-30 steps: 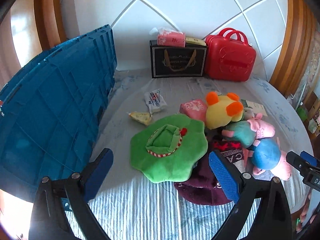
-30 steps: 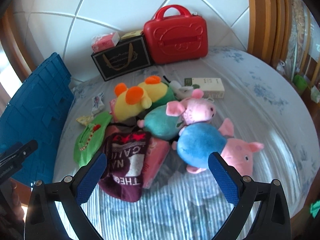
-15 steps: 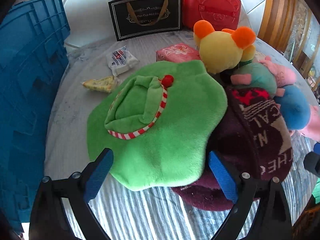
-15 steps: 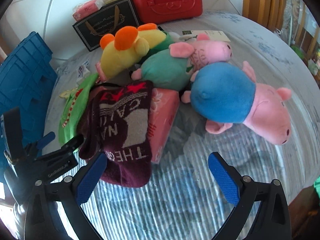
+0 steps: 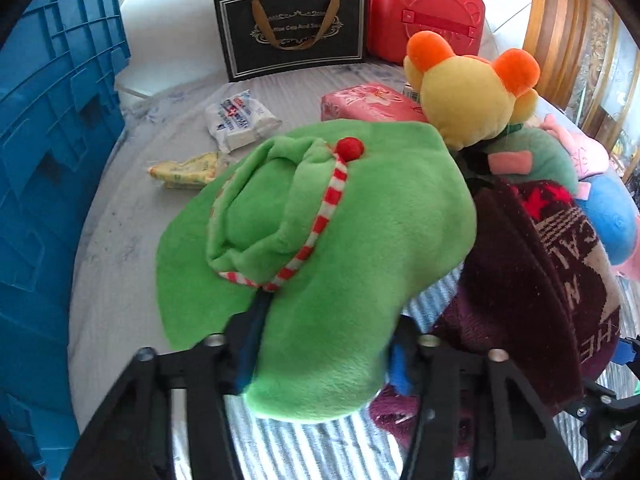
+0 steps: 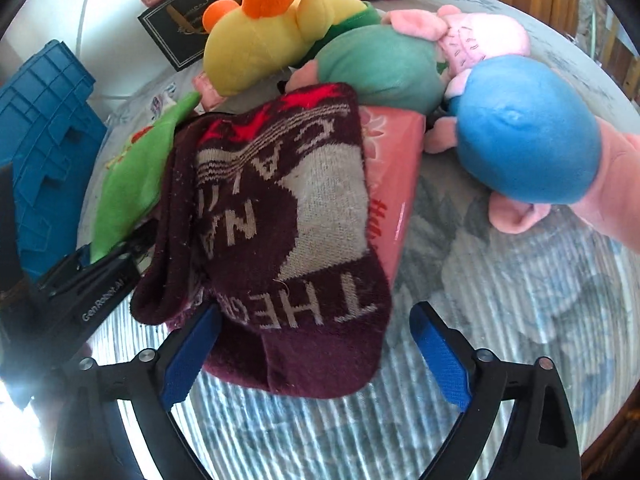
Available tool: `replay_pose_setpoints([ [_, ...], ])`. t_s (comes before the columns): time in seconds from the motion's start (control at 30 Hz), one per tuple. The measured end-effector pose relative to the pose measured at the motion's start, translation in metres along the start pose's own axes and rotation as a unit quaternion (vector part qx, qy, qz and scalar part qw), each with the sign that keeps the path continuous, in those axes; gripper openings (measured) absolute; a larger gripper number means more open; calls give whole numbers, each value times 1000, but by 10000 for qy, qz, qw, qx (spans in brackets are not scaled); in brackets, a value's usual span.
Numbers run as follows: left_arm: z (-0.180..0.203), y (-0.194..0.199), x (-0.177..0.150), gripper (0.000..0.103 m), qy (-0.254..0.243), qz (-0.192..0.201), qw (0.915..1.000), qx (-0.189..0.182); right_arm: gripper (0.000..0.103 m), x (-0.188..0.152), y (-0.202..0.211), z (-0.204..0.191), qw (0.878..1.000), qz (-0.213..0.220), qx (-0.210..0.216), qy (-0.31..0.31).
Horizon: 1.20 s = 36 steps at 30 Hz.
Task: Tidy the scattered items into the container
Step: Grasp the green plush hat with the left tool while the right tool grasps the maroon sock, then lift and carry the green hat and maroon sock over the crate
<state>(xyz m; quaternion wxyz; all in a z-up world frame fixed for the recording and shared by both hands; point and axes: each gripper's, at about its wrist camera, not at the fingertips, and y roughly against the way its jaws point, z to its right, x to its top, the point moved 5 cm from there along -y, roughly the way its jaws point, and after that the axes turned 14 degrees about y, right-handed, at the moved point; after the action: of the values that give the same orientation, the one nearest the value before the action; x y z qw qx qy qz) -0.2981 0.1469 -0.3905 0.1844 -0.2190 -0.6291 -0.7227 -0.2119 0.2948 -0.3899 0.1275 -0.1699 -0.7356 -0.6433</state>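
My left gripper (image 5: pixel 320 352) is shut on the near edge of the green plush hat (image 5: pixel 340 232), which bunches between the fingers; it also shows in the right wrist view (image 6: pixel 132 184). The blue crate (image 5: pixel 48 160) stands at the left. My right gripper (image 6: pixel 316 356) is open around the near edge of the maroon knit hat (image 6: pixel 280 216), not closed on it. A yellow plush (image 6: pixel 256 40), a teal-bodied pig plush (image 6: pixel 376 68) and a blue-bodied pig plush (image 6: pixel 528 136) lie behind it.
A black gift bag (image 5: pixel 292 32) and red case (image 5: pixel 424 16) stand at the back. A white packet (image 5: pixel 240 120), a yellow wrapper (image 5: pixel 188 168) and a pink tissue pack (image 5: pixel 372 102) lie on the table. Another pink pack (image 6: pixel 392 168) lies under the maroon hat.
My left gripper moved forward and closed on the green hat's edge. My right gripper moved forward to straddle the maroon hat, still open.
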Motion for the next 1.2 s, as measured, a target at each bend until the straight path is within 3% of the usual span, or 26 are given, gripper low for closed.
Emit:
replay_pose_setpoints([
  [0.07, -4, 4, -2, 26, 94, -18, 10000, 21, 95, -3, -7, -2, 9999, -89, 51, -22],
  [0.1, -5, 7, -3, 21, 154, -31, 9999, 7, 84, -6, -11, -3, 9998, -176, 105, -7],
  [0.2, -7, 23, -11, 15, 266, -14, 9996, -16, 36, -14, -6, -6, 9998, -156, -32, 83],
  [0.33, -7, 48, -25, 12, 466, -14, 9989, 21, 22, -19, 10, -8, 9997, -28, 243, 66],
  [0.57, -10, 103, -32, 12, 726, 171, 9972, -77, 10, -18, 63, -26, 9959, 486, 565, 514],
  [0.97, -8, 178, 3, 12, 855, 886, 9924, -84, 10, 25, 145, -53, 9812, 1478, 735, 1002],
  [1.2, -14, 227, 29, 12, 898, 1477, 9849, 15, 10, 54, 201, -72, 9639, 2200, 745, 1302],
])
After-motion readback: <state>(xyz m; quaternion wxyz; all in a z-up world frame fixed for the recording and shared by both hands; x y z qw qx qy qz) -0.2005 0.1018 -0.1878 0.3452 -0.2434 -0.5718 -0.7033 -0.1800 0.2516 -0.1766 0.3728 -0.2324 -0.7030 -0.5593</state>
